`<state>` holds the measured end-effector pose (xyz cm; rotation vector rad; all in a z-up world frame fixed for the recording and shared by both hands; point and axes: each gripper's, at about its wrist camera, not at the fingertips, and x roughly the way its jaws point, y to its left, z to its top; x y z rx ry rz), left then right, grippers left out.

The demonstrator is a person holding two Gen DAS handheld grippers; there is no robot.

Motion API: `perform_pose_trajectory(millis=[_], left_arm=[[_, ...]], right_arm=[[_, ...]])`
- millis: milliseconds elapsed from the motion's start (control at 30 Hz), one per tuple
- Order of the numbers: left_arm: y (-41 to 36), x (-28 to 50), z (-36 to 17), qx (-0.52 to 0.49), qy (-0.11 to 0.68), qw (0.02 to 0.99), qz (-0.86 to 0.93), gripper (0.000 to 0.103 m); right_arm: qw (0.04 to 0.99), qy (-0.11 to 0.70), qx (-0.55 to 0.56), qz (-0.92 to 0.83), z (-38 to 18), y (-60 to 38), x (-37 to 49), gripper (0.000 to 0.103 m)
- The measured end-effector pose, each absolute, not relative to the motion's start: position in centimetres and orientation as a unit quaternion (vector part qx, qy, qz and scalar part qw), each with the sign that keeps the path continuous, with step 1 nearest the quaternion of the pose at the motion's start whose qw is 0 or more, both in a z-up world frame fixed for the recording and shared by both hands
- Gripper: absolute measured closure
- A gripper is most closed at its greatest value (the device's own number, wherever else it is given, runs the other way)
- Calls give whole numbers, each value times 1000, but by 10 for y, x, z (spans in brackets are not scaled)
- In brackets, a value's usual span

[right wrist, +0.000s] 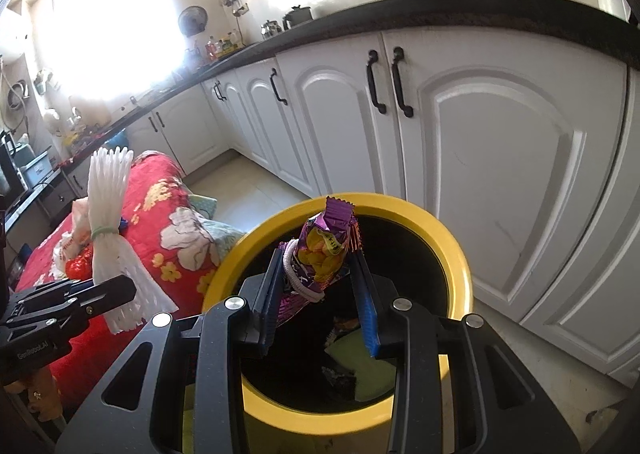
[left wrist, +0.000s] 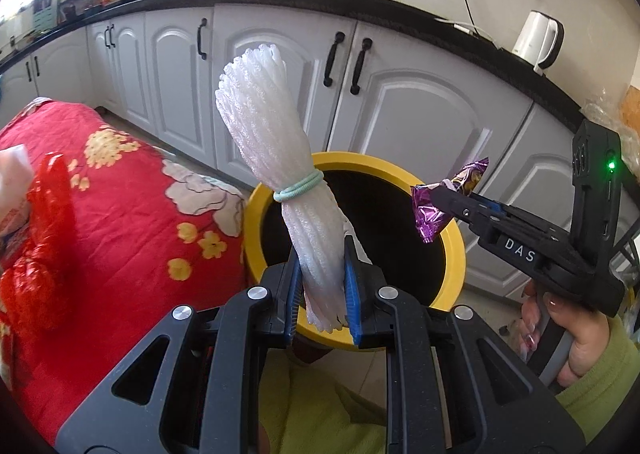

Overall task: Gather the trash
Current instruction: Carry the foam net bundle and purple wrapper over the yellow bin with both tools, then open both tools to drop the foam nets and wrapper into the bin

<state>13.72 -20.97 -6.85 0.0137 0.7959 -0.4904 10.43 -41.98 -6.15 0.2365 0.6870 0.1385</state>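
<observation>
My left gripper (left wrist: 322,274) is shut on a white foam net bundle (left wrist: 264,126) tied with a pale green band, held upright at the near left rim of the yellow bin (left wrist: 456,250). It also shows in the right wrist view (right wrist: 110,214). My right gripper (right wrist: 318,258) is shut on a purple snack wrapper (right wrist: 326,246) over the bin's opening (right wrist: 456,254); the wrapper also shows in the left wrist view (left wrist: 434,210). Some trash lies in the dark bottom of the bin.
A table with a red flowered cloth (left wrist: 120,206) stands left of the bin, with a red plastic bag (left wrist: 44,238) and other items on it. White kitchen cabinets (left wrist: 420,110) under a black counter run behind. A white kettle (left wrist: 538,40) sits on the counter.
</observation>
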Motion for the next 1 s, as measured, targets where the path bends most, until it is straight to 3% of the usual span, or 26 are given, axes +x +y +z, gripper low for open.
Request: perform_pose_trajectory(millis=[833,1000], left_arm=[[-245,166,-96,21,428,866,-258,89],[-244,166,-97,21,428,867,-256,66]], right_arm=[[920,363,141,52,-86,-438,107,68],[921,358,146,41,-85,-443,107,52]])
